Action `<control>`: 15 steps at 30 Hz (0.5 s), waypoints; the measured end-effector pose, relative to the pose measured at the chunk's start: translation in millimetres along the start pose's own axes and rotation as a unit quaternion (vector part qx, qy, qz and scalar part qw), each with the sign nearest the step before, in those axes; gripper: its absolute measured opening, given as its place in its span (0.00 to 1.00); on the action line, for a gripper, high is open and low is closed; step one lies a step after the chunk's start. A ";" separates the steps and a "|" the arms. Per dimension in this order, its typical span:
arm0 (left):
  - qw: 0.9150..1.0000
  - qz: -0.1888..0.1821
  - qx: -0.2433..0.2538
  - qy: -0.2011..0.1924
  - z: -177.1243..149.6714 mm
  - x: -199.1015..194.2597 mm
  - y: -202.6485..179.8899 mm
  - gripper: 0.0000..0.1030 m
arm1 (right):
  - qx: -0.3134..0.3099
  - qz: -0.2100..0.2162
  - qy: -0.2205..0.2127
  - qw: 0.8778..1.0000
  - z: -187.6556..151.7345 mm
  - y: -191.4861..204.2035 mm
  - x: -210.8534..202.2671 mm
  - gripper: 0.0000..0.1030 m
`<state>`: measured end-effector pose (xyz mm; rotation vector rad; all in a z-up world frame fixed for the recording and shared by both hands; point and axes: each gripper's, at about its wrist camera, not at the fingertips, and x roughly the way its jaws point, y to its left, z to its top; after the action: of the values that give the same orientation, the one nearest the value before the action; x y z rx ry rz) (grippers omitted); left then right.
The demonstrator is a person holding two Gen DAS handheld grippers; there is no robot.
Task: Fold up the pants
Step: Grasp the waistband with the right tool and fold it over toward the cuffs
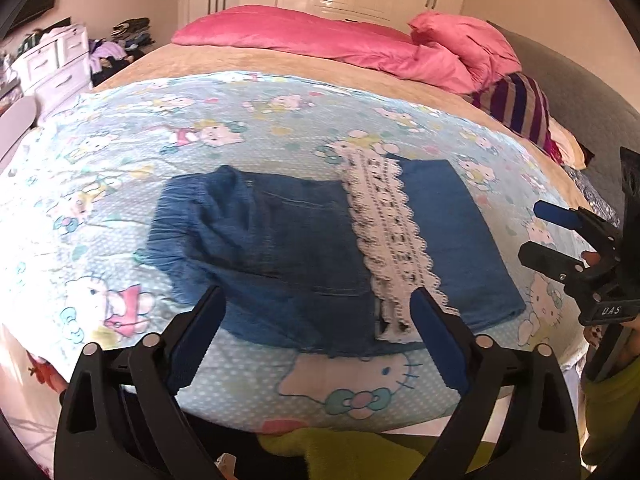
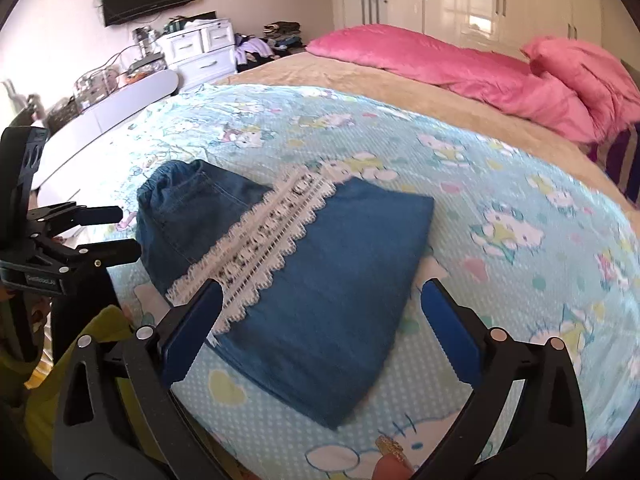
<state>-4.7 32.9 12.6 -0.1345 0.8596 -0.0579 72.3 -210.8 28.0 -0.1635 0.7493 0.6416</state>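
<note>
Blue denim pants [image 1: 280, 240] with white lace trim [image 1: 392, 240], pale blue cartoon-cat sheet [image 1: 120, 152], pink quilt [image 1: 320, 36]

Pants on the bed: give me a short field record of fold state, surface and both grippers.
item: denim pants with white lace trim
fold state: folded over, lace hems across the middle
surface: cartoon-cat sheet
left gripper: open, empty, over the pants' near edge
right gripper: open, empty
background: pink duvet

Bright daylight, wardrobe [image 2: 480, 4] glare, soft blur, fisheye-warped edges.
</note>
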 end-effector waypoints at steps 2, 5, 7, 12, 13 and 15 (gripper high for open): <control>1.000 0.005 -0.011 0.001 -0.5 0.0 9.7 0.90 | -0.006 0.002 0.001 1.000 6.6 4.7 4.1 0.91; 0.999 0.015 -0.029 0.002 -1.8 0.5 26.2 0.90 | -0.015 0.015 0.002 1.000 21.1 13.3 13.8 0.91; 0.999 0.024 -0.037 0.002 -2.9 0.8 36.1 0.90 | -0.023 0.026 0.002 0.999 30.2 19.1 20.9 0.91; 0.997 0.029 -0.068 0.011 -5.5 8.8 61.6 0.90 | -0.035 0.061 0.013 0.997 53.3 35.0 45.9 0.91; 0.997 0.028 -0.075 0.013 -6.7 11.0 66.8 0.90 | -0.037 0.067 0.016 0.997 57.8 37.7 51.3 0.91; 0.996 0.023 -0.089 0.018 -8.7 15.4 75.2 0.90 | -0.049 0.081 0.024 0.995 68.6 47.3 65.2 0.91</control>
<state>-1.6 104.9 -15.2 -0.2822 0.9025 0.0594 120.0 -117.0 37.7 -0.2115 0.7831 0.8312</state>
